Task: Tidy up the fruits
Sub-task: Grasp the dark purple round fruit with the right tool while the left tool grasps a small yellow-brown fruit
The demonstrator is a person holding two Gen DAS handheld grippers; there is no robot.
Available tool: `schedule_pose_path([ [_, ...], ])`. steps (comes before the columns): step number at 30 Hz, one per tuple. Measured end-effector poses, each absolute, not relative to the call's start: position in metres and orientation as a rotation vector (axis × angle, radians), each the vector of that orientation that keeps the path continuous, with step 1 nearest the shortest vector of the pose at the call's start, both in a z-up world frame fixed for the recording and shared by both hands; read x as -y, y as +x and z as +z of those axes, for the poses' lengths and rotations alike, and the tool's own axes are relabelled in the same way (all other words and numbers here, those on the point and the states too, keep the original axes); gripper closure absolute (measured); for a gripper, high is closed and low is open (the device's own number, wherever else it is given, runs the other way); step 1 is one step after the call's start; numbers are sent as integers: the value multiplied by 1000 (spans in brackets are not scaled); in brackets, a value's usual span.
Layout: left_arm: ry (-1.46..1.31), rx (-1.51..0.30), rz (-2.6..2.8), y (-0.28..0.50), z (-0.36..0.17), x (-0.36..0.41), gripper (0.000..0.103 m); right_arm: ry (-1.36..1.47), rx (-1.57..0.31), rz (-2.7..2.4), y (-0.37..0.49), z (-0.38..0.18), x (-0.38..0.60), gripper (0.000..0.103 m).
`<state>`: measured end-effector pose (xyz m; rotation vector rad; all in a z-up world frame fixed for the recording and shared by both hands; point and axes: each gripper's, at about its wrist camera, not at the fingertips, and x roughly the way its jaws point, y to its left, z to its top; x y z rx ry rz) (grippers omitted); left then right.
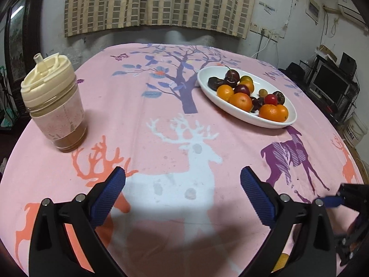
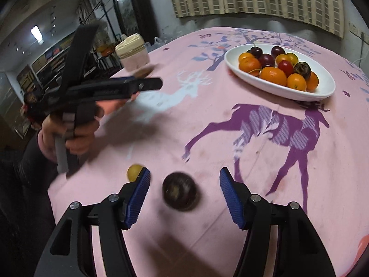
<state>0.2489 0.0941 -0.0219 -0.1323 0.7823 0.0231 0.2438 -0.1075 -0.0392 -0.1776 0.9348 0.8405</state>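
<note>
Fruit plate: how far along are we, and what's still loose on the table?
Mostly done: the white plate already holds a pile of oranges, plums and small tomatoes. In hand: nothing gripped; the right gripper is open around a dark round fruit on the cloth. Left: that fruit and a small yellow fruit beside it. The left gripper is open and empty.

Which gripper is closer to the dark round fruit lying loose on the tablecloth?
Right. The right gripper is open with the dark fruit between its fingers, untouched. The left gripper hovers farther off, open and empty, toward the jar.
</note>
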Motion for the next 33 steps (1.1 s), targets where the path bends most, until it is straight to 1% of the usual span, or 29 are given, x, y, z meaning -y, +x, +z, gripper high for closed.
schedule_pose_path([
  [4,-173,-797,14,249,-23,-100,5,-249,-946,817,236,-44,98,41],
  [6,-172,-798,17,249,-22,-100,5,-262,-957,819,237,-46,98,48],
  [7,-169,-794,20,248,-21,-100,5,-268,-968,817,240,-47,97,50],
  [8,-168,-791,22,248,-21,-100,5,-277,-985,804,240,-51,98,56],
  [11,-169,-794,24,247,-20,-100,5,-236,-992,815,247,-52,104,68],
  [14,-175,-813,-51,245,-20,-95,5,-87,-982,779,261,-47,125,68],
  [18,-115,-826,-432,219,-13,-62,5,24,-966,673,278,-42,150,67],
  [19,-59,-807,-490,208,-11,-51,8,47,-974,656,281,-43,155,67],
  [20,-9,-798,-528,199,-11,-41,18,58,-978,650,282,-44,157,67],
  [21,25,-804,-557,193,-12,-34,25,64,-980,645,283,-44,158,67],
  [23,73,-856,-614,185,-22,-21,45,64,-981,642,283,-44,158,67],
  [25,110,-896,-616,182,-33,-13,51,63,-986,644,282,-45,157,67],
  [30,150,-933,-609,180,-44,-6,55,62,-991,642,282,-45,157,66],
  [32,151,-945,-605,181,-45,-7,63,61,-993,643,283,-46,156,67],
  [33,156,-955,-601,181,-47,-7,65,62,-992,643,283,-45,156,66],
])
